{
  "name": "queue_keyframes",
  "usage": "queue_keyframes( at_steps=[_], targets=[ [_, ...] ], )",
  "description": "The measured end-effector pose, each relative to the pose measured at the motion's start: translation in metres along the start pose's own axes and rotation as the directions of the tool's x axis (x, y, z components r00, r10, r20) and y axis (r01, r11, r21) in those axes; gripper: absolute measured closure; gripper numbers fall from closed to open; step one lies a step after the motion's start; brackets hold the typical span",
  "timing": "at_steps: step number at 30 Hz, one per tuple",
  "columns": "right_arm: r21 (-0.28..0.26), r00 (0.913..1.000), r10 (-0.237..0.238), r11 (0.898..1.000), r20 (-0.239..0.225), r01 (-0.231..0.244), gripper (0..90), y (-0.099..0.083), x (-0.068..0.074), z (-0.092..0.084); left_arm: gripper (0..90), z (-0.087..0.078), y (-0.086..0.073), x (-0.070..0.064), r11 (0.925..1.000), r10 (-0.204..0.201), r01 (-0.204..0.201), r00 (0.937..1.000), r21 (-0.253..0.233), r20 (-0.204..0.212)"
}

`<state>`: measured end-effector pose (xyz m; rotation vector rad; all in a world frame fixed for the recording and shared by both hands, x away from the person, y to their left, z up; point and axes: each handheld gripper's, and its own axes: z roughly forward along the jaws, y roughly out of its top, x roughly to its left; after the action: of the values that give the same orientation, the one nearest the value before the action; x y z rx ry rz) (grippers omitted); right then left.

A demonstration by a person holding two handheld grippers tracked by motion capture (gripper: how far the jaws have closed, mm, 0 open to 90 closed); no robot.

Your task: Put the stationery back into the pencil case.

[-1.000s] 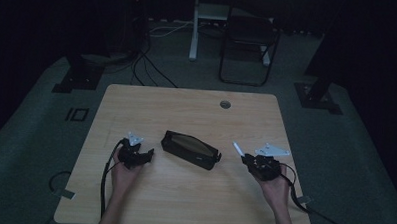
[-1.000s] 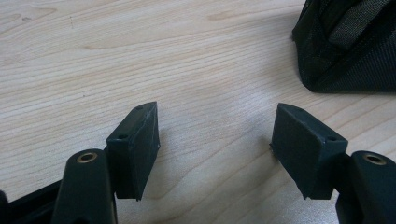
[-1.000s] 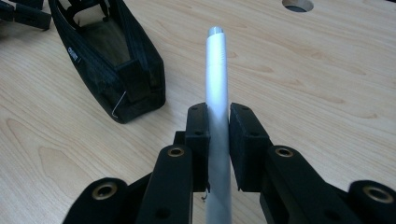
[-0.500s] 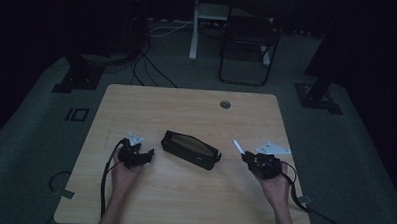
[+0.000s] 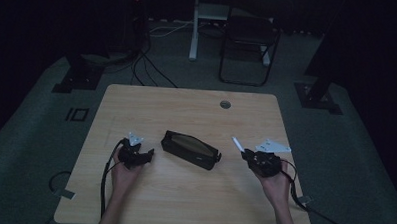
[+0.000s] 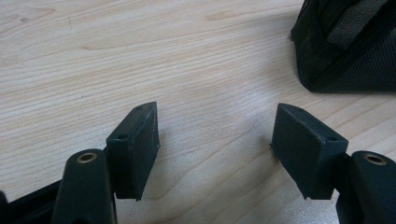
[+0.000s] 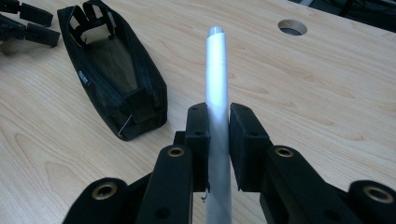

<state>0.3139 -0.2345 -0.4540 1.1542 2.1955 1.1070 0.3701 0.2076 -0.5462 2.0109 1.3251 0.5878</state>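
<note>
In the high view, one light wooden table (image 5: 186,111) is seen in a dim room, with one round hole (image 5: 225,104) near its far edge; one black pouch (image 5: 190,149) lies at the middle of the table, set at a slant; two grippers are held above the near half of the table, one in each of the person's hands; the left gripper (image 5: 136,154) is seen just to the left of the pouch and apart from it, and the right gripper (image 5: 249,156) is seen well to the right of the pouch; one white pen (image 5: 238,144) is seen jutting from the right gripper toward the far left; one folding chair (image 5: 249,38) is seen on the floor beyond the table.

In the left gripper view, the left gripper (image 6: 215,144) is shown with its two black jaws parted and nothing between them; bare wood grain is seen in the gap; one corner of the pouch (image 6: 348,46) is seen at the upper right, clear of the jaws.

In the right gripper view, the right gripper (image 7: 218,140) is shown clamped on the single pen (image 7: 216,74), which is pinched between the two pads and points away over the table; the pouch (image 7: 114,79) is seen at the left with its top unzipped and its inside exposed; the hole (image 7: 292,27) is seen beyond; the left gripper (image 7: 28,25) is seen at the far upper left.
</note>
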Motion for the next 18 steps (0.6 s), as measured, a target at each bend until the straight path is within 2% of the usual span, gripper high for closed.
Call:
queue_keyframes(
  at_steps=[18],
  targets=[
    [-0.009,0.9997,-0.024,1.0,0.001,0.024,78.6,0.0098,0.0016,-0.0017,32.7,0.0001,0.0001,-0.0002,1.0,0.002,-0.002,1.0,-0.001,0.002]
  ],
)
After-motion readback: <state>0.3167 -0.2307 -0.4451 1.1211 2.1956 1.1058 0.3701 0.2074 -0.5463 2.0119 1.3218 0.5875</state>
